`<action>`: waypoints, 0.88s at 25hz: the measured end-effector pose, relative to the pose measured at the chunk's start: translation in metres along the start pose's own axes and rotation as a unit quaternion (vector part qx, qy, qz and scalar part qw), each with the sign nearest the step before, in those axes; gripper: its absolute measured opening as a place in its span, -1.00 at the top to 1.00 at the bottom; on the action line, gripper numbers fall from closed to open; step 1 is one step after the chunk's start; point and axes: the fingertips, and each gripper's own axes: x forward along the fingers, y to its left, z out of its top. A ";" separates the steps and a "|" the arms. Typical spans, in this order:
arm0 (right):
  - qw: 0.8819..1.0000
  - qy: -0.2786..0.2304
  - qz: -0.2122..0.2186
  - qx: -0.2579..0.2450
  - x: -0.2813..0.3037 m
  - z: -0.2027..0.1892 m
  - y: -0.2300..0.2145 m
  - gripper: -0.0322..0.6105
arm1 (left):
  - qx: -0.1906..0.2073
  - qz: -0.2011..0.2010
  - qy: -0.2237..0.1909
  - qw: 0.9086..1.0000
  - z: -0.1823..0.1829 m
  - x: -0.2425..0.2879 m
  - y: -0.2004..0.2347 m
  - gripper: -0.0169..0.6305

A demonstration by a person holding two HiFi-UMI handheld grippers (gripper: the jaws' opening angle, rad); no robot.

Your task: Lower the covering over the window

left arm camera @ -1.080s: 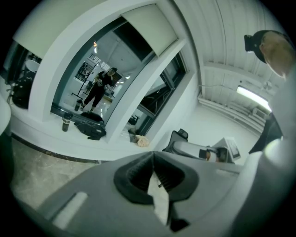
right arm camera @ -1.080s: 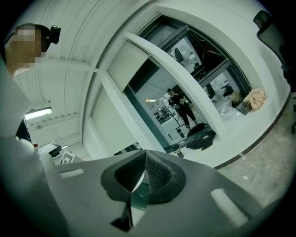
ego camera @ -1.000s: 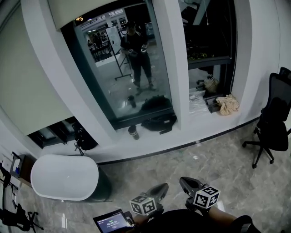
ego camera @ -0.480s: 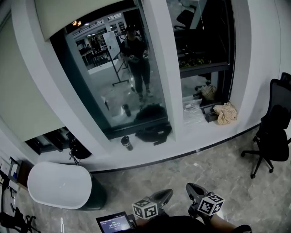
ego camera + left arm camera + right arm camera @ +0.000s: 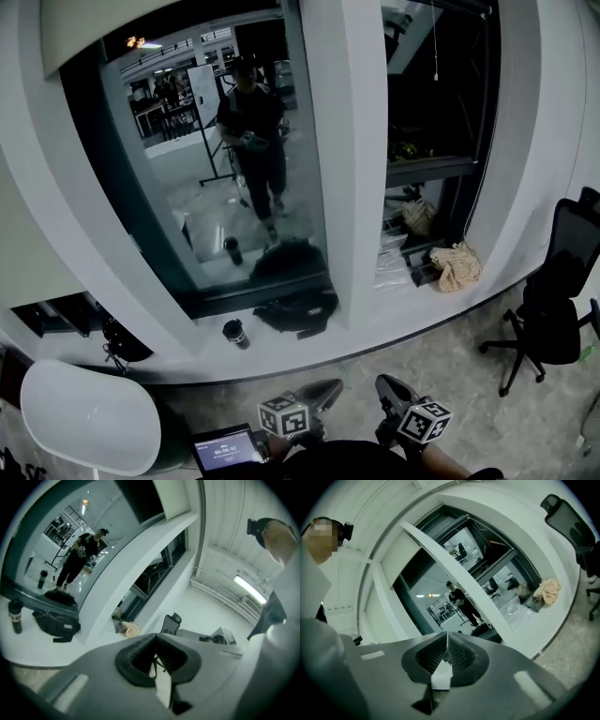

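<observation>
Since the earlier frames the window sill [image 5: 178, 352] has drawn closer in the head view and the grippers have advanced with it. The left gripper [image 5: 328, 386] has its jaws pressed together on nothing. The right gripper [image 5: 384, 382] has just been easing its jaws apart, showing only a hairline slit with nothing in it. Beyond them, a cup [image 5: 234, 333] and a black bag [image 5: 295, 311] sit along the sill's front edge, with a cloth bundle [image 5: 457, 265] towards its right end. The covering, a pale blind [image 5: 94, 23], hangs rolled high at the top left corner of the window. This looks like the approach step, and the next move probably calls for reaching up to the blind's lower edge or a pull cord. A thin cord [image 5: 434, 42] hangs in the right pane, but whether it drives this blind is unclear. The roller is cut off by the frame.
</observation>
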 end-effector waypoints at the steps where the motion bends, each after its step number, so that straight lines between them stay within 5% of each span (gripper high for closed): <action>1: 1.000 -0.001 -0.002 -0.011 0.016 0.008 0.002 0.84 | 0.006 -0.009 -0.002 1.000 0.016 0.003 0.011 0.95; 12: 0.999 0.018 -0.018 -0.022 0.122 0.025 -0.011 0.83 | 0.017 -0.039 -0.024 0.999 0.122 0.031 0.127 0.95; 22: 0.999 0.037 0.010 -0.013 0.158 0.066 -0.051 0.83 | 0.112 -0.034 -0.070 0.991 0.249 0.094 0.158 0.82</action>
